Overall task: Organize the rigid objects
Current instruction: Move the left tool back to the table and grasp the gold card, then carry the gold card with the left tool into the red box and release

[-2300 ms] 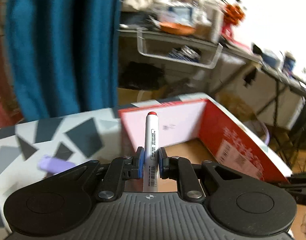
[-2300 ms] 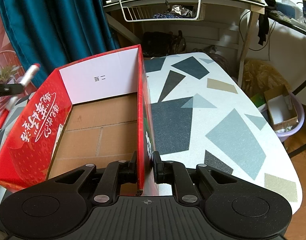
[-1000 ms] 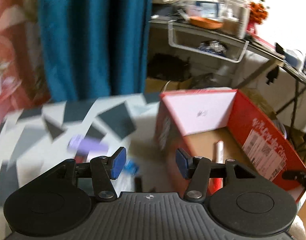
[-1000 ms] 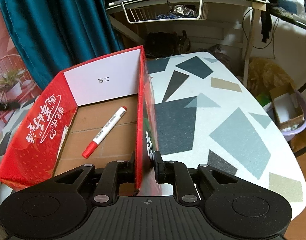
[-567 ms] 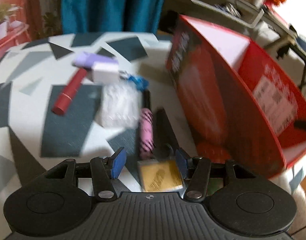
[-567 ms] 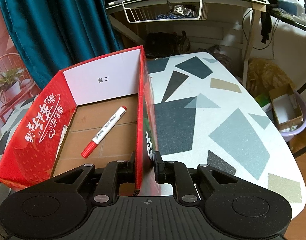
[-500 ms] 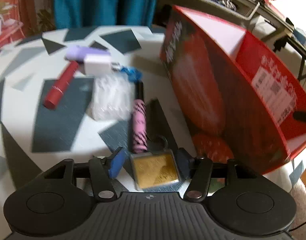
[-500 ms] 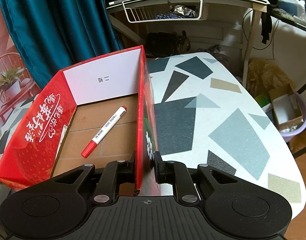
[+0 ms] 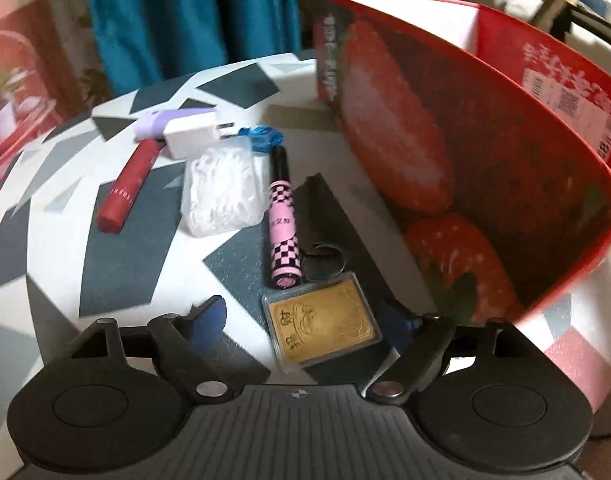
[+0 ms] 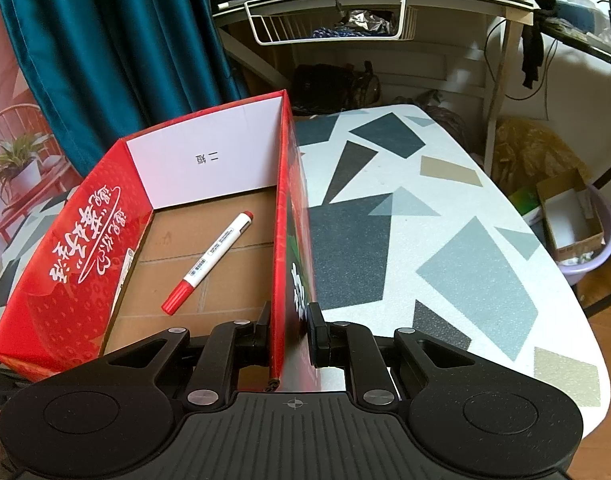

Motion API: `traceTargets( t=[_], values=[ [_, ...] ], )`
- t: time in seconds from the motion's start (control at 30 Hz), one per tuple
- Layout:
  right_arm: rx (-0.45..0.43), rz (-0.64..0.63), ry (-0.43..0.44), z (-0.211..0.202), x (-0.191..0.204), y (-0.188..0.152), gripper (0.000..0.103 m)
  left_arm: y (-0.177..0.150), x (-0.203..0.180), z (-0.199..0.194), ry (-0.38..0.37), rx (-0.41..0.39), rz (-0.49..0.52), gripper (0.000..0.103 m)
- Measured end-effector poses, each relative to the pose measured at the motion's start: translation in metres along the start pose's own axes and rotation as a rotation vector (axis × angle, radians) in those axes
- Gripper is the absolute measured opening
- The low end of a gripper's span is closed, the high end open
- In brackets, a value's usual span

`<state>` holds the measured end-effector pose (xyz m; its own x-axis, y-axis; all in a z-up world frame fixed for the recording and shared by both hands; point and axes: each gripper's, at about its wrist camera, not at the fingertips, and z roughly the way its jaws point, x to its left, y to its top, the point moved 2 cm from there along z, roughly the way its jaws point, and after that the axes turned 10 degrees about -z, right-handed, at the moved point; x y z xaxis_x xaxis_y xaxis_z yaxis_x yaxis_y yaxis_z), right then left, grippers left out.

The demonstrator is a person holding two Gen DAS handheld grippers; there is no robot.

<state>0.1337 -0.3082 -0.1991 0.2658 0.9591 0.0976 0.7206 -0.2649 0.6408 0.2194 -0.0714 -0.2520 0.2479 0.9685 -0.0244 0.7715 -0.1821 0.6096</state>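
Red cardboard forms the box (image 10: 85, 240), which is pinched at its right wall by the right gripper (image 10: 289, 332), both pads closed against the wall. One marker (image 10: 209, 260) is seen lying on the box floor. On the tabletop (image 9: 117, 248) beside the box, a loose group is laid out: from the left, one red tube (image 9: 127, 188), one purple item (image 9: 161, 122) touching one white plug (image 9: 193, 138), one clear packet (image 9: 221, 192), one blue piece (image 9: 261, 138), one pink checked tube (image 9: 281, 220), one dark ring (image 9: 323, 266) and one gold card (image 9: 323, 322). The left gripper (image 9: 311, 320) is held wide open and empty, with the gold card between its fingers. For a clean pick, the card should probably be centred and the fingers lowered to its edges before closing, so that the ring and pink tube just beyond it are not nudged.
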Motion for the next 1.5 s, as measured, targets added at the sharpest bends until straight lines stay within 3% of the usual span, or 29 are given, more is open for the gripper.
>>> traceTargets(
  t=[0.3, 0.4, 0.47, 0.5, 0.93, 1.1, 1.2, 1.23, 1.37, 1.5],
  values=[
    [0.003, -0.005, -0.003, 0.000, 0.002, 0.000, 0.014, -0.002, 0.014, -0.003, -0.020, 0.008, -0.054, 0.080],
    [0.001, -0.005, -0.002, 0.000, 0.001, 0.000, 0.014, -0.004, 0.017, -0.004, -0.020, -0.002, -0.055, 0.073],
    [0.002, -0.007, -0.004, 0.000, 0.002, -0.001, 0.014, -0.003, 0.019, -0.006, -0.022, -0.011, -0.056, 0.060],
    [0.003, -0.007, -0.003, 0.000, 0.001, 0.000, 0.014, -0.002, 0.020, -0.006, -0.019, -0.016, -0.058, 0.059],
    [0.005, -0.012, -0.007, -0.001, 0.002, 0.000, 0.014, 0.002, 0.025, -0.007, 0.033, 0.006, -0.116, 0.062],
    [0.005, -0.012, -0.007, -0.001, 0.002, 0.000, 0.015, 0.005, 0.026, -0.007, 0.084, 0.029, -0.170, 0.071],
    [0.005, -0.012, -0.006, -0.001, 0.002, -0.001, 0.015, 0.004, 0.024, -0.008, 0.083, 0.025, -0.165, 0.065],
    [0.005, -0.011, -0.006, -0.001, 0.002, -0.001, 0.015, 0.004, 0.023, -0.009, 0.067, 0.021, -0.160, 0.058],
    [0.005, -0.013, -0.008, -0.001, 0.002, 0.000, 0.015, 0.002, 0.019, -0.012, 0.072, 0.002, -0.129, 0.058],
    [0.005, -0.010, -0.005, -0.002, 0.002, 0.000, 0.015, -0.001, 0.025, -0.013, 0.037, -0.005, -0.162, 0.058]
  ],
)
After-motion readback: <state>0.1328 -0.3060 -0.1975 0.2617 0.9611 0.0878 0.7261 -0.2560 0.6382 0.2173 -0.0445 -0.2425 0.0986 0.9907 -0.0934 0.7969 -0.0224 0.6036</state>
